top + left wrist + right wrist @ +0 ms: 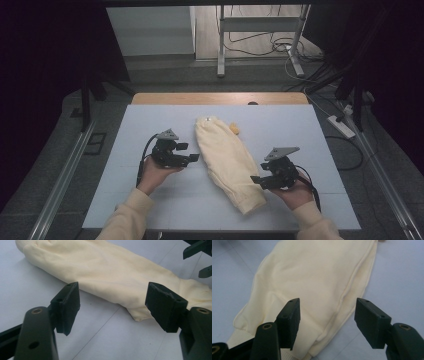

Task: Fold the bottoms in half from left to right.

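A pale yellow folded garment (227, 160) lies lengthwise in the middle of the white table (150, 120), its ribbed end toward the near edge. My left gripper (192, 152) hovers just left of it, open, jaws pointing at its side. In the left gripper view the cloth (107, 272) stretches beyond the open gripper (112, 307), with nothing between the jaws. My right gripper (256, 181) stands open at the garment's right near edge. In the right gripper view the cloth (312, 282) lies under and ahead of the open gripper (327, 322).
A small orange-yellow object (234, 129) lies beside the garment's far end. The table's wooden far edge (220, 98) borders a floor with cables (280, 47) and a metal stand (260, 30). A power strip (341, 126) lies on the floor to the right.
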The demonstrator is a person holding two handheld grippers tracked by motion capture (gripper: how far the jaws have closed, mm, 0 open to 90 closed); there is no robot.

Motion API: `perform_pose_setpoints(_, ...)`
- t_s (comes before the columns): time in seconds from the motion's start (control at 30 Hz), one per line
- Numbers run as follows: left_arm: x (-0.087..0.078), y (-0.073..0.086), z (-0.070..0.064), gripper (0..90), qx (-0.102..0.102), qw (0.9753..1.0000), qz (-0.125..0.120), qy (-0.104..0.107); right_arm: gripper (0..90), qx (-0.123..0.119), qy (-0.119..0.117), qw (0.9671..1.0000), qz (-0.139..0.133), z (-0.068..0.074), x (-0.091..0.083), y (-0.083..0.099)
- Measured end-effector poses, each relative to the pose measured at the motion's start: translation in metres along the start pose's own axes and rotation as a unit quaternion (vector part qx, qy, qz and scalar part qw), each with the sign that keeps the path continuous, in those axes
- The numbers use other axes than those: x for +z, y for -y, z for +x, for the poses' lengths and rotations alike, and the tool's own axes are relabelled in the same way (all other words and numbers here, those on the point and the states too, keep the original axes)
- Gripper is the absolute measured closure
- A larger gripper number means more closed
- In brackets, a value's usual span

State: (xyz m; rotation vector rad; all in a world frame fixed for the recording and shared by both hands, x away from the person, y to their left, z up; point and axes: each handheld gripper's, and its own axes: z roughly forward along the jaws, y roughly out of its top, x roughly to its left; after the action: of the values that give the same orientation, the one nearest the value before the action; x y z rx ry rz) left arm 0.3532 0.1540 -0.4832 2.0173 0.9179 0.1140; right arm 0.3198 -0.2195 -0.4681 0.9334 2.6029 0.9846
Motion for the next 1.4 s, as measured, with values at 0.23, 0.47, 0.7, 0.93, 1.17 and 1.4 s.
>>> perform_pose_setpoints(0.23,0.0,0.001,0.001,27.2,-0.003,1.0,0.003,-0.001,36.4,0.004,0.0,0.9999,0.011,-0.001,0.004,0.004)
perform_pose_setpoints(0.47,0.001,0.001,0.001,27.0,-0.002,1.0,0.005,-0.002,34.7,0.01,-0.001,0.9992,0.04,-0.003,0.018,0.01)
perform_pose_setpoints(0.7,0.001,0.001,0.001,26.9,-0.002,1.0,0.005,-0.003,33.3,0.021,0.003,0.9972,0.071,-0.005,0.03,0.016)
perform_pose_setpoints(0.93,0.001,0.001,0.001,27.1,0.0,1.0,0.006,-0.005,38.8,0.038,-0.007,0.9961,0.079,-0.006,0.036,0.018)
perform_pose_setpoints(1.17,0.001,0.001,0.0,27.1,0.001,0.9999,0.009,-0.006,66.1,0.045,-0.051,0.9942,0.083,-0.005,0.035,0.017)
perform_pose_setpoints(1.4,0.001,0.001,0.0,27.4,0.003,0.9999,0.009,-0.006,77.4,0.039,-0.058,0.994,0.084,-0.002,0.035,0.017)
